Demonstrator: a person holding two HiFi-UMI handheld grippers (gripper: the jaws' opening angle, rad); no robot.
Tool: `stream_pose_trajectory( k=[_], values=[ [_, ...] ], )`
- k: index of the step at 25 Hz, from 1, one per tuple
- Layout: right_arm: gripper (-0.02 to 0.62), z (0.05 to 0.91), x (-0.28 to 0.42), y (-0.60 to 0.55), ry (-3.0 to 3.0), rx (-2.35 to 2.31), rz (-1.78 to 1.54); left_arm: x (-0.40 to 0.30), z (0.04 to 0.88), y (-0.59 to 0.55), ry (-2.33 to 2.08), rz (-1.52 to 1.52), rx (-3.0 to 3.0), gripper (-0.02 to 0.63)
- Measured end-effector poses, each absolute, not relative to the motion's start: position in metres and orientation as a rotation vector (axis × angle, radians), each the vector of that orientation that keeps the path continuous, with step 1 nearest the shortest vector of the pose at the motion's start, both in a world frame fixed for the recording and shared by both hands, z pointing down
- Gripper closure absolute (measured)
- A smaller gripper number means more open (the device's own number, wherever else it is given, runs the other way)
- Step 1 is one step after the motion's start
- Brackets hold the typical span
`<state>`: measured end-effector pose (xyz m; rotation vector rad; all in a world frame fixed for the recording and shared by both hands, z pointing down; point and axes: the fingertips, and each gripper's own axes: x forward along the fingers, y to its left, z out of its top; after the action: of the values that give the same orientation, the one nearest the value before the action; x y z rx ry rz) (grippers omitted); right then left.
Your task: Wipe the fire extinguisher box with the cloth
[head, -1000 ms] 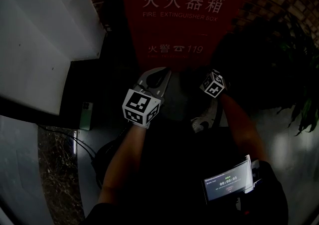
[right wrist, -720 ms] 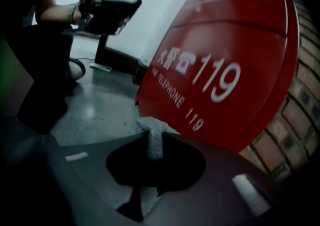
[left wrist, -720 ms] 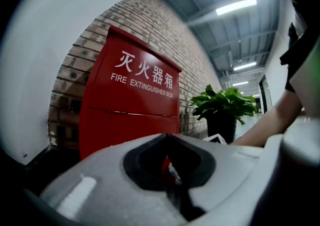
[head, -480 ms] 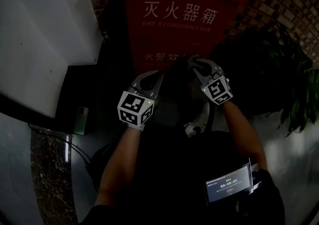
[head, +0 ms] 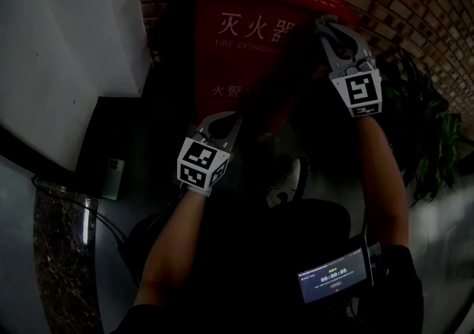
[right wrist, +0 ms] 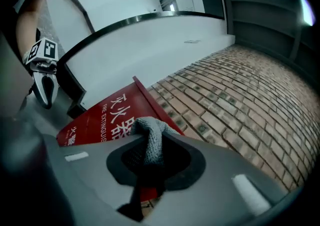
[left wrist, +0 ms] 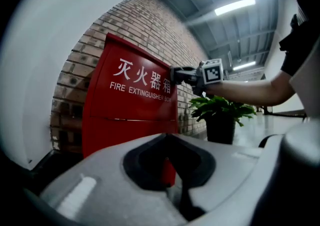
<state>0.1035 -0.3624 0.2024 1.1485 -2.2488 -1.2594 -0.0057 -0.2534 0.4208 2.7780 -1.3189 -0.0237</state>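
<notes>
The red fire extinguisher box (head: 237,36) stands against the brick wall; its front also fills the left gripper view (left wrist: 130,104). My right gripper (head: 329,29) is raised at the box's upper right. It is shut on a grey cloth (right wrist: 152,137), which hangs dark across the box's lettering (head: 285,73). My left gripper (head: 220,124) is lower, in front of the box's bottom part and apart from it. Its jaws are shut with nothing between them (left wrist: 167,170). The left gripper view shows the right gripper (left wrist: 182,75) against the box's right edge.
A potted plant (head: 437,147) stands right of the box. A white wall (head: 67,29) rises at the left, with a phone (head: 111,179) on the dark floor below it. A shoe (head: 285,184) shows beneath the grippers. A small screen (head: 333,278) sits on the right forearm.
The right gripper has risen with the cloth from low in front of the box to its upper right. The left gripper has stayed about where it was.
</notes>
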Motion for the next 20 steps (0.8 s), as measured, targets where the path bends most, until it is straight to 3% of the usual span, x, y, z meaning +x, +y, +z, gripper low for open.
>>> stream_pose_trajectory(
  k=[7, 20],
  values=[
    [0.548, 0.199, 0.090, -0.378, -2.219, 1.148, -1.252, -0.012, 0.419, -0.254, -1.334, -0.028, 2.767, 0.603],
    [0.548, 0.301, 0.074, -0.379, -2.268, 1.070, -1.131, -0.018, 0.427, -0.259, -1.340, -0.035, 2.725, 0.603]
  ],
)
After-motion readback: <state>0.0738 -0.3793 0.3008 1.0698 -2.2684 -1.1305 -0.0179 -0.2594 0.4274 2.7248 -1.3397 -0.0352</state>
